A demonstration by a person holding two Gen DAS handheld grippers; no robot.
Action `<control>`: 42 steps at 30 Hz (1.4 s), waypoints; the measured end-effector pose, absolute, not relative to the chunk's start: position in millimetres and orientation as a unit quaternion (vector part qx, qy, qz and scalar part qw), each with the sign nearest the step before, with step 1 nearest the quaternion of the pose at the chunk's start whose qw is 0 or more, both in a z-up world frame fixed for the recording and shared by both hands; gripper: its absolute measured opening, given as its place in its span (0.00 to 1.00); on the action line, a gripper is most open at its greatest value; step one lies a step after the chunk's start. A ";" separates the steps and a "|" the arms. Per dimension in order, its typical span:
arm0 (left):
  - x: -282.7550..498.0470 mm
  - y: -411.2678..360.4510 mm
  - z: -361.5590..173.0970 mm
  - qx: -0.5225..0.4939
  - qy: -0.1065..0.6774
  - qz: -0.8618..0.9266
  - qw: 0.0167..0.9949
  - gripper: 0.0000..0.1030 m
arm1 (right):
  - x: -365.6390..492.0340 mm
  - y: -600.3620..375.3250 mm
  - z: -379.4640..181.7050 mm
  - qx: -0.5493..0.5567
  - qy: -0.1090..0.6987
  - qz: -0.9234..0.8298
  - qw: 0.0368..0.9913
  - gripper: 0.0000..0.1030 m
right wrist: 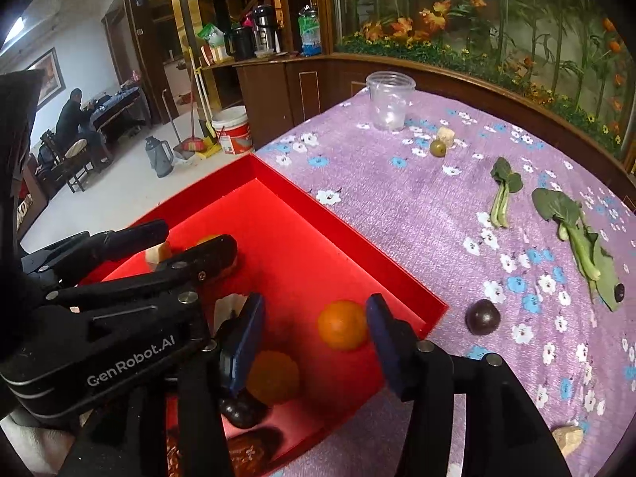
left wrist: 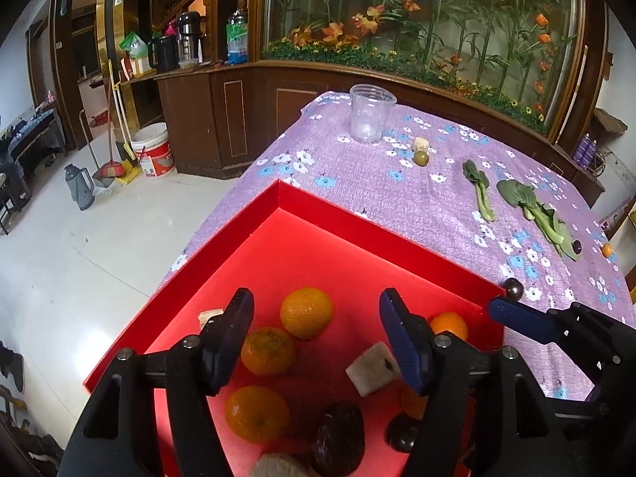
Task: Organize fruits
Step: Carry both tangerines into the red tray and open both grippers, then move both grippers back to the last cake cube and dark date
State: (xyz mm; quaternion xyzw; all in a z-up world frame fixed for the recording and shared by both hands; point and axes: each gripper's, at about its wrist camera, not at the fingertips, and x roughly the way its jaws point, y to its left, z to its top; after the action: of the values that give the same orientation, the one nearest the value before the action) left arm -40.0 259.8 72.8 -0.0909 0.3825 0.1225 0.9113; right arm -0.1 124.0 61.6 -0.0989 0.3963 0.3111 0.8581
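Red cardboard forms the tray (left wrist: 357, 218) at the near corner of the bench (left wrist: 397, 198), and both tools hang over it. The left tool (left wrist: 316, 342) stands open above three oranges (left wrist: 306, 312) inside the tray. The right tool (right wrist: 314, 338) is open too, an orange (right wrist: 342, 324) loose between its pads. A dark plum (right wrist: 482, 317) lies just outside the tray.

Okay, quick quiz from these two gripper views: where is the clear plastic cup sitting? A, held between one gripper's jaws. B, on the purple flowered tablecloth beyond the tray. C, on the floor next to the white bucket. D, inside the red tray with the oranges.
B: the clear plastic cup stands upright on the purple flowered tablecloth, well past the far corner of the red tray and away from both grippers.
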 end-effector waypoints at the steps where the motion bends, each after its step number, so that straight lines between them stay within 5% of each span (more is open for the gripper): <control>1: -42.4 257.4 75.9 -0.089 0.380 0.122 0.912 0.63 | -1.8 121.7 63.3 -0.097 0.395 0.311 0.859 0.56; 26: -71.8 181.6 115.1 -0.075 0.352 0.061 0.931 0.74 | -25.3 -122.5 73.2 0.019 0.396 0.148 0.906 0.66; 42: 20.0 92.7 73.1 0.034 0.415 -0.044 0.908 0.73 | -9.9 -127.2 35.5 0.030 0.422 0.166 0.891 0.66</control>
State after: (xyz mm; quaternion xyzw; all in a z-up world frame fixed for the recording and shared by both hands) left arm 20.0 92.7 73.1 0.0344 0.4150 -0.0440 0.9081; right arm -9.9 -127.2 35.5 0.0305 0.4220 0.1663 0.8907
